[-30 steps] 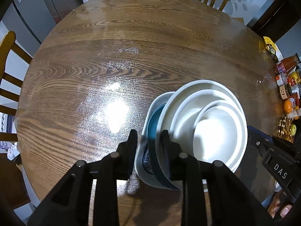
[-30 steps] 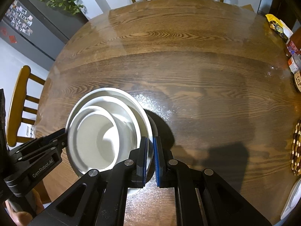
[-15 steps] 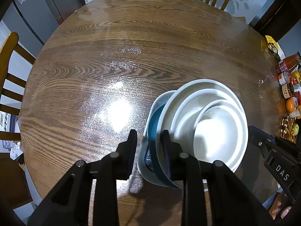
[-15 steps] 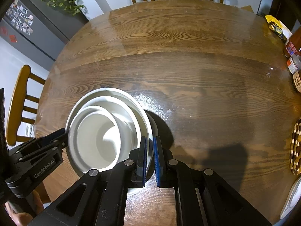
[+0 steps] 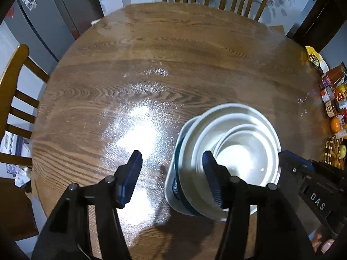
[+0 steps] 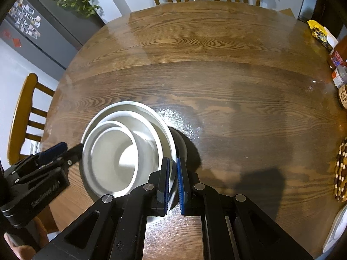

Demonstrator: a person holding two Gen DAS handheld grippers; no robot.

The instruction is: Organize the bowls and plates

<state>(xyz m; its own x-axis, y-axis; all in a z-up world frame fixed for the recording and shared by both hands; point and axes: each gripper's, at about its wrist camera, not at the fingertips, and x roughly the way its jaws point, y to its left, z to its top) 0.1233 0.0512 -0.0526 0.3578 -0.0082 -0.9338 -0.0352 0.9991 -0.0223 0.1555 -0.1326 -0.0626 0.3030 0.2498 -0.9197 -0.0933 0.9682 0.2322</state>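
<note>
A stack of nested white bowls (image 5: 234, 149) sits on a teal plate (image 5: 176, 162) and a pale plate (image 5: 171, 186) on the round wooden table (image 5: 173, 65). My left gripper (image 5: 173, 173) is open; its right finger is over the bowls' near rim and its left finger is over bare table. In the right wrist view the same bowl stack (image 6: 121, 151) sits at lower left. My right gripper (image 6: 172, 182) is shut on the right rim of the stack. The left gripper (image 6: 54, 153) shows at the stack's left edge.
Wooden chairs (image 5: 13, 99) stand at the left and far sides. Sauce bottles, jars and an orange (image 5: 334, 104) crowd the table's right edge, with a beaded trivet (image 6: 341, 171) and a white plate edge (image 6: 338, 229) at the right.
My left gripper has opened and let go of the stack's left rim, and its view has pulled back. My right gripper stays shut on the right rim.
</note>
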